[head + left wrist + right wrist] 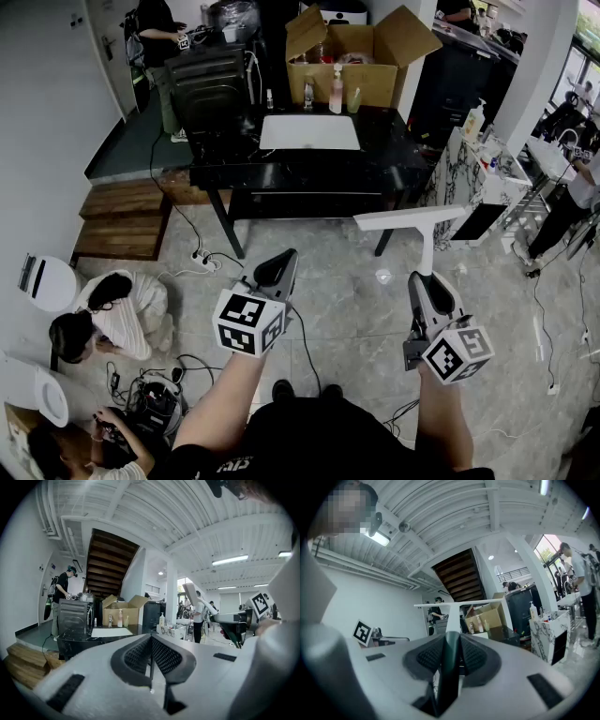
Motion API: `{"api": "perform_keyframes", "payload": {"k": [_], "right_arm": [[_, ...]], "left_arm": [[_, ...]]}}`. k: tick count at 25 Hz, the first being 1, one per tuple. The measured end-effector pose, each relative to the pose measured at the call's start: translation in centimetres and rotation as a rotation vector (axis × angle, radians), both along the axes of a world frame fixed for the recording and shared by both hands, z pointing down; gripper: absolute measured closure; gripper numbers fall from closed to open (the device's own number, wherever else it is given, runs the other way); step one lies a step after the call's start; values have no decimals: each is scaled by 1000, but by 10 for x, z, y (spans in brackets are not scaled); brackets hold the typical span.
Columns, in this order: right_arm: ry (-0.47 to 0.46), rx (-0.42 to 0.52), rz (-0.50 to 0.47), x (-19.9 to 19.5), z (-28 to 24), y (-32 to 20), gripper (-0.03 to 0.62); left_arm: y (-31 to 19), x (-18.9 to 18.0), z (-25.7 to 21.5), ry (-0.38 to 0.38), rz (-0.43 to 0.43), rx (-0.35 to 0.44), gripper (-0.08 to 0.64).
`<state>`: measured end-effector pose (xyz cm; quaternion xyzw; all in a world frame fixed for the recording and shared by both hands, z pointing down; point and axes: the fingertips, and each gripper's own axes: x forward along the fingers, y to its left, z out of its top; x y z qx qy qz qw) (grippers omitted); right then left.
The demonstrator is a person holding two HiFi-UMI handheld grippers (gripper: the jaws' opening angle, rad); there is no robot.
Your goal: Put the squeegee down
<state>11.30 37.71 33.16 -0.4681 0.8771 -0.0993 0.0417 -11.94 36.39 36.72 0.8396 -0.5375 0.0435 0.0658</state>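
My right gripper (427,281) is shut on the dark handle of a white squeegee (424,221), held level in the air before the black table (394,159). Its wide blade lies crosswise just short of the table's front right corner. In the right gripper view the handle (451,660) runs up between the jaws to the blade (454,604). My left gripper (279,268) hovers to the left at about the same height, shut with nothing in it; in the left gripper view its pads (151,656) meet. The squeegee (193,595) shows at that view's right.
On the table lie a white sheet (309,132), an open cardboard box (356,56) and some bottles (336,90). A marble-patterned cabinet (459,178) stands to the right. Wooden steps (122,220) and two crouching people (103,319) are at the left. Cables cross the tiled floor.
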Motion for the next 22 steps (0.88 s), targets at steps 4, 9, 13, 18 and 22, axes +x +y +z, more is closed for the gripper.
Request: {"api": "perform_keyframes", "payload": {"k": [4, 9, 13, 18, 22], "right_arm": [[-1, -2, -3, -1, 1, 4, 494], [-2, 3, -11, 3, 0, 1, 494], [-30, -1, -33, 8, -1, 2, 494], [-83, -12, -53, 17, -2, 3, 494], [-101, -13, -75, 26, -3, 4, 493]], "left_arm": [[4, -1, 3, -7, 0, -6, 551], [4, 3, 3, -15, -1, -8, 551], [7, 7, 1, -20, -6, -6, 551], [14, 9, 0, -26, -32, -6, 551], [19, 17, -1, -28, -52, -5, 551]]}}
